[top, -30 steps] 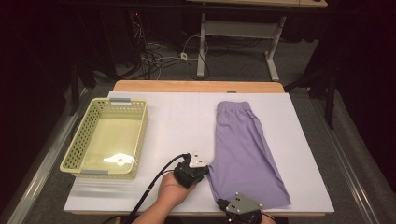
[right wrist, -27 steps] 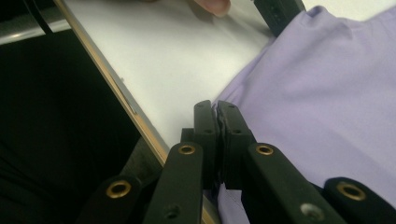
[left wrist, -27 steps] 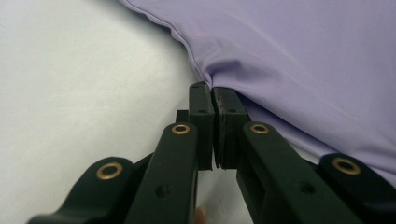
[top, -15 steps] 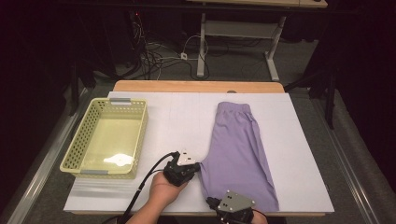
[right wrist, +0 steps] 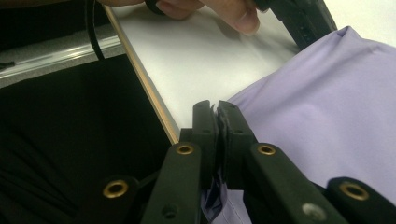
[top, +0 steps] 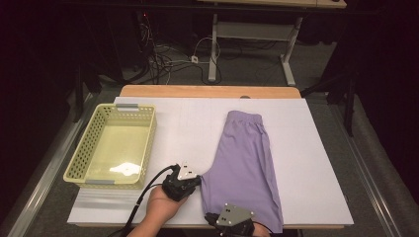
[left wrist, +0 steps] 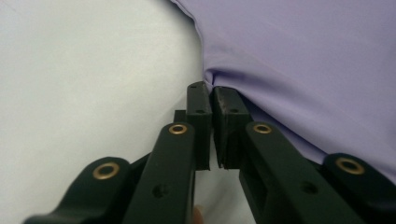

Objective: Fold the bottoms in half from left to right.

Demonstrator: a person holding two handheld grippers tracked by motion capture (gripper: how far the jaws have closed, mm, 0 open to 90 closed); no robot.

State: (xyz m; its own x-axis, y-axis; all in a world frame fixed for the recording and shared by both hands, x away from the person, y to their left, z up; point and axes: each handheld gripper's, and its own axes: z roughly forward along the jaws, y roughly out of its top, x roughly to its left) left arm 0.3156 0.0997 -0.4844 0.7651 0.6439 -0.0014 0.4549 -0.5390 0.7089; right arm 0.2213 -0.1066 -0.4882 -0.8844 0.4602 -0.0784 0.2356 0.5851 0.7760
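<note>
Jaws of the left gripper [top: 191,183] stand almost together in the left gripper view, their tips pinched on the edge of the lavender shorts [top: 247,163]; a small pucker of cloth rises just past them, and they have just eased a little wider with the cloth between. In the high view this gripper sits in the person's left hand [top: 163,205] near the tabletop's near edge, at the garment's left side.

The right gripper [top: 232,222] is at the near edge itself, cut off by the bottom of the high view, over the near left corner of the shorts. The right gripper view gives what the high view cannot: the pads nearly shut with a sliver of purple cloth caught between them and a fold hanging below, the jaws likewise just slackened slightly. It also shows the tabletop's wooden edge strip, darkness beneath it, and the other hand's fingers [right wrist: 233,14] farther off.

The shorts lie flat on the white tabletop [top: 188,123], right of its middle, waistband toward the far edge, hems toward the near edge.

A yellow basket [top: 79,163] stands near the left edge, well apart from the shorts, with its pale floor bare and a glare spot on it.

The right hand is hidden under its gripper.
</note>
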